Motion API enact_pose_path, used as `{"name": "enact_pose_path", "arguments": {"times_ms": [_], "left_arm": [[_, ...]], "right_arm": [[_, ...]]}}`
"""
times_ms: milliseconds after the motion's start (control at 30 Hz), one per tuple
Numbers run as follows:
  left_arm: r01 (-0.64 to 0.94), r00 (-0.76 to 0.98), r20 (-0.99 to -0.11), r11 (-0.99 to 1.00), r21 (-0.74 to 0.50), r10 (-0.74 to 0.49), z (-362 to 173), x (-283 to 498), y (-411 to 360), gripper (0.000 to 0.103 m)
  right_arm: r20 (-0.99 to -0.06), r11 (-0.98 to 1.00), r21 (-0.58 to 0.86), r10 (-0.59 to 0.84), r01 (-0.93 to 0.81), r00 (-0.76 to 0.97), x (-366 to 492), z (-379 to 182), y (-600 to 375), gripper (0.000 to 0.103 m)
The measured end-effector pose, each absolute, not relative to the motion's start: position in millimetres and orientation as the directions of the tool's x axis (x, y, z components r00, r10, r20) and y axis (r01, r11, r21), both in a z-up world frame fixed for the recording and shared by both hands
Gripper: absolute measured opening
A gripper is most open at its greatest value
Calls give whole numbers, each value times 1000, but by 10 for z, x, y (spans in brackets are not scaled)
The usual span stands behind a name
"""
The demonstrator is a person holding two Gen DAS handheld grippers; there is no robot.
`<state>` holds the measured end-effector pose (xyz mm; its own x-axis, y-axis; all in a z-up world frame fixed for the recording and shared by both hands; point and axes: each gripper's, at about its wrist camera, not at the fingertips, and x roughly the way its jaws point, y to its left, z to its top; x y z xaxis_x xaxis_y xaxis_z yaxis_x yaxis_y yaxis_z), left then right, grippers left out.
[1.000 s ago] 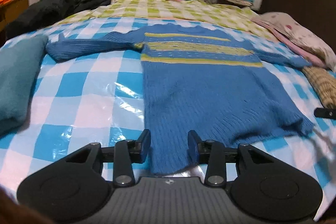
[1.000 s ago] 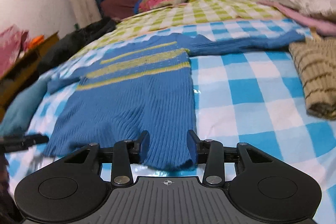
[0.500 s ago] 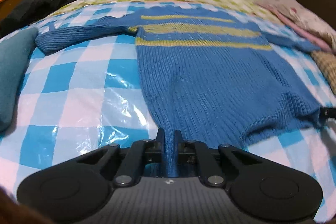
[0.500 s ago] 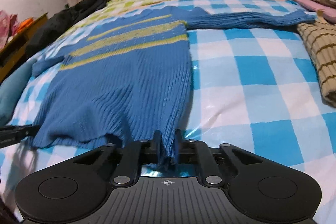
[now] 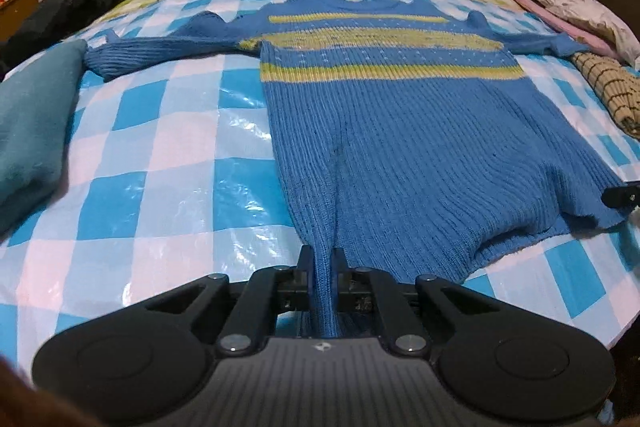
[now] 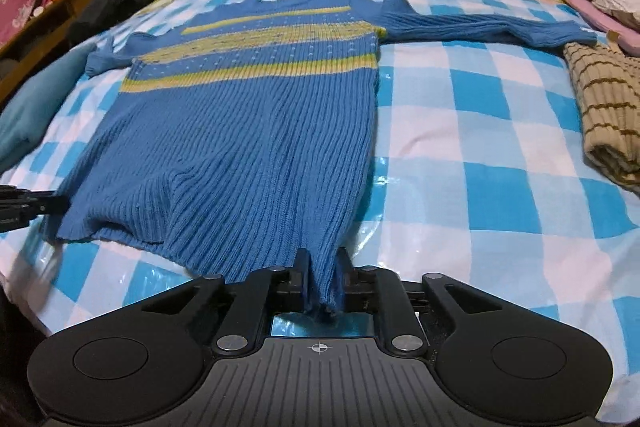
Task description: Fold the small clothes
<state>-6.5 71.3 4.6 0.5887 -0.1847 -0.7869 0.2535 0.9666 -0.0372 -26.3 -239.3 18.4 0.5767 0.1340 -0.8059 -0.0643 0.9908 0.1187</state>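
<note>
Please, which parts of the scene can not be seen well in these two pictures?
- Left view: the hem corner of the sweater is hidden behind the left hand-held gripper.
- Right view: the other hem corner is hidden behind the right hand-held gripper.
- Right view: the striped folded cloth is cut off by the edge.

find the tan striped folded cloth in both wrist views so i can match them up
Left wrist view: the tan striped cloth lies at the far right edge, past the blue sweater, by its right sleeve end.
Right wrist view: the same cloth sits at the right, larger, just below the sleeve's cuff.
Shared landmark: the sweater's yellow stripes across the chest, on the blue checked cover.
</note>
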Motion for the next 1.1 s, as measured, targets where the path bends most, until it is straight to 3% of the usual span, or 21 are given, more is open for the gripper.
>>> {"name": "enact_pose_path", "arguments": {"times_ms": [267,400,567,733,1100], "left_arm": [[214,700,-695,977,-13,-163,364,-118,700,15],[243,706,-675,969,-56,-216,382,1,503,15],[322,655,-711,946,-43,-255,185,76,201,15],[339,593,-776,941,-2,-216,-15,-2,252,16],[326,639,-728,945,-33,-246,218,-69,260,18]], "right_arm": [[-690,992,105,119,-63,714,-309,465,-2332,16],[-669,975,194,210,-106,713,-139,391,-2195,16],[-679,943,259,331,-208,655,-19,240,-1995,16],[-755,948,201,311,-248,577,-72,59,-1987,15],[-662,927,241,373,-286,650,-53,328,-1900,18]]}}
